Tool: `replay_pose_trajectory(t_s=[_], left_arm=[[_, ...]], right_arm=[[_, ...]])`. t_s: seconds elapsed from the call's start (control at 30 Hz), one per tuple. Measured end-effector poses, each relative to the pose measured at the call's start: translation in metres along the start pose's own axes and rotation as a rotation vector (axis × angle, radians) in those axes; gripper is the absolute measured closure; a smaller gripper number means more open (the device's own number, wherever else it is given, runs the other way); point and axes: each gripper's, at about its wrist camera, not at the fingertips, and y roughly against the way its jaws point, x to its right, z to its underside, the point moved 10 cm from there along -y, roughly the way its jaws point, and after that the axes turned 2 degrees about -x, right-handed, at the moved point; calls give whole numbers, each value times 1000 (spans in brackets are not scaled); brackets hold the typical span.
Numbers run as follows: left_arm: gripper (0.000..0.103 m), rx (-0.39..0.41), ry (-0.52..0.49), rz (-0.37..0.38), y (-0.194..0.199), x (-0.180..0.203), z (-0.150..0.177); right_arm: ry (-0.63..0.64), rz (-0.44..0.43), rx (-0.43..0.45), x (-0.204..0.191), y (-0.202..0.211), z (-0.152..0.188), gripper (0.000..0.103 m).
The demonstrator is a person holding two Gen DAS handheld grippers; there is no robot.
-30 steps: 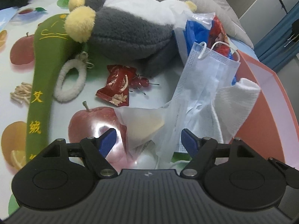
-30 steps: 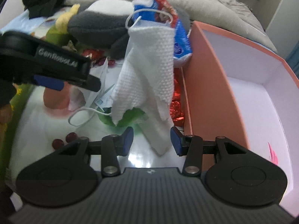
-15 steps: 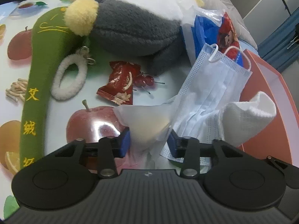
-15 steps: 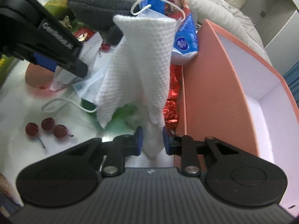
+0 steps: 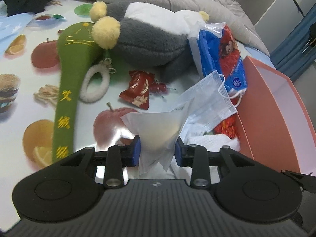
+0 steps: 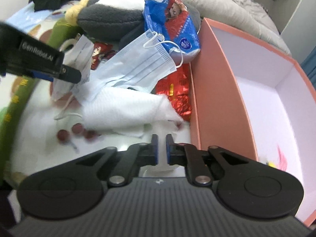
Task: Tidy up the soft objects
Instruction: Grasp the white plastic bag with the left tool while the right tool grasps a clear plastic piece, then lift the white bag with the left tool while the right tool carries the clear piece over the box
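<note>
1. Grippers first. My left gripper (image 5: 157, 152) has just been closing and now pinches a translucent plastic wrapper (image 5: 158, 130), which stands up between the blue pads as a cone. My right gripper (image 6: 162, 150) has just clamped down; its pads are nearly touching, nipping the tail of the white cloth (image 6: 126, 110).
2. White cloth lies slumped on the fruit-print tablecloth (image 5: 23, 90), its near edge beside the outer wall of the pink box (image 6: 215, 90).
3. Blue face mask (image 6: 138, 69) drapes over the cloth's far side, one ear loop hooked toward the blue-and-red tissue pack (image 6: 173, 25).
4. Red foil packet (image 6: 175, 92) is wedged against the box wall, partly under the mask.
5. Box interior looks mostly bare white from the right wrist view; its rim curves along my right side.
6. Leftward: grey plush toy (image 5: 150, 45), green felt piece (image 5: 67, 90), fluffy white ring (image 5: 94, 86) and red candy wrapper (image 5: 138, 92) crowd the far table. Open surface shows only near the printed apple.
</note>
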Motion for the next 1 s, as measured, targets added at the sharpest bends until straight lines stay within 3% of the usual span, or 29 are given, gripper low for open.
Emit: replay_pose_trajectory(t_s=[0.03, 0.17, 0.37, 0.43, 0.47, 0.5, 0.6, 0.7, 0.93, 1.0], left_arm=[[63, 1, 1, -2, 4, -1, 3], [63, 4, 6, -5, 17, -4, 18], [63, -8, 3, -11, 30, -6, 43], [63, -17, 3, -17, 29, -6, 50], [63, -22, 3, -18, 29, -7, 53], [63, -27, 3, -20, 28, -8, 57], [63, -37, 0, -23, 27, -9, 62], [63, -42, -10, -31, 24, -10, 63], [63, -48, -24, -35, 22, -11, 63], [63, -46, -26, -37, 24, -10, 63]], right_arm=[[-16, -16, -4, -2, 2, 1, 99], [-66, -56, 0, -8, 14, 8, 99], [-102, -65, 42, -9, 28, 12, 94], [-88, -38, 27, -9, 27, 15, 84], [-78, -28, 23, -9, 25, 16, 69], [-74, -23, 26, -10, 24, 17, 61], [-41, -19, 25, -14, 18, 17, 61], [10, 39, 17, -14, 9, 17, 61], [34, 48, -35, -14, -17, 25, 60], [22, 43, -40, -11, -18, 25, 69]])
